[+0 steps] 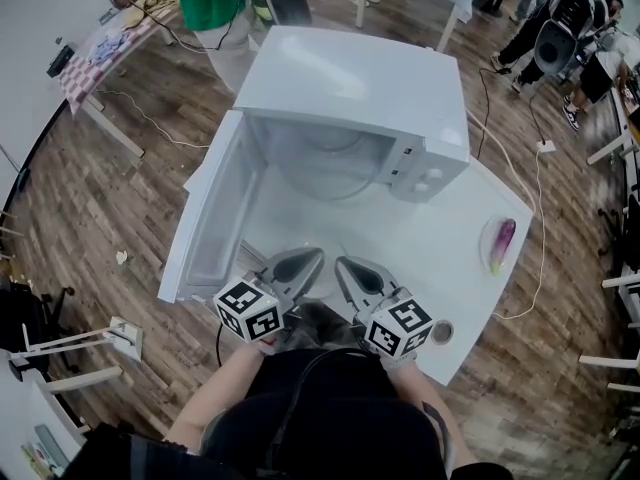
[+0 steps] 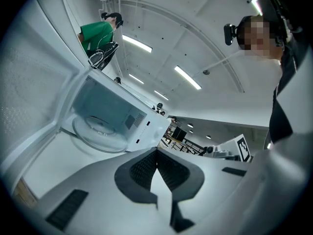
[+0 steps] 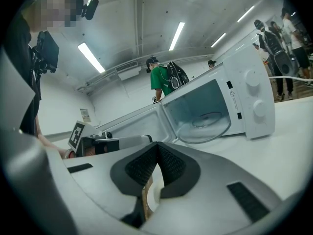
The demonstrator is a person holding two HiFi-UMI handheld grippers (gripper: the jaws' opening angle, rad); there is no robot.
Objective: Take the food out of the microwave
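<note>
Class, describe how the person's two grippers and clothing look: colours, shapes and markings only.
Both the left gripper and the right gripper have smooth light-grey shells that taper towards the tip, with dark ribbed pads set inside. Each carries a white cube printed with black square markers. The person wears a black top, and a thin black cable crosses it.

the way into the microwave (image 1: pixel 350 83) stands open across the table (image 1: pixel 400 253), its door (image 1: pixel 205 223) swung out at left.
</note>
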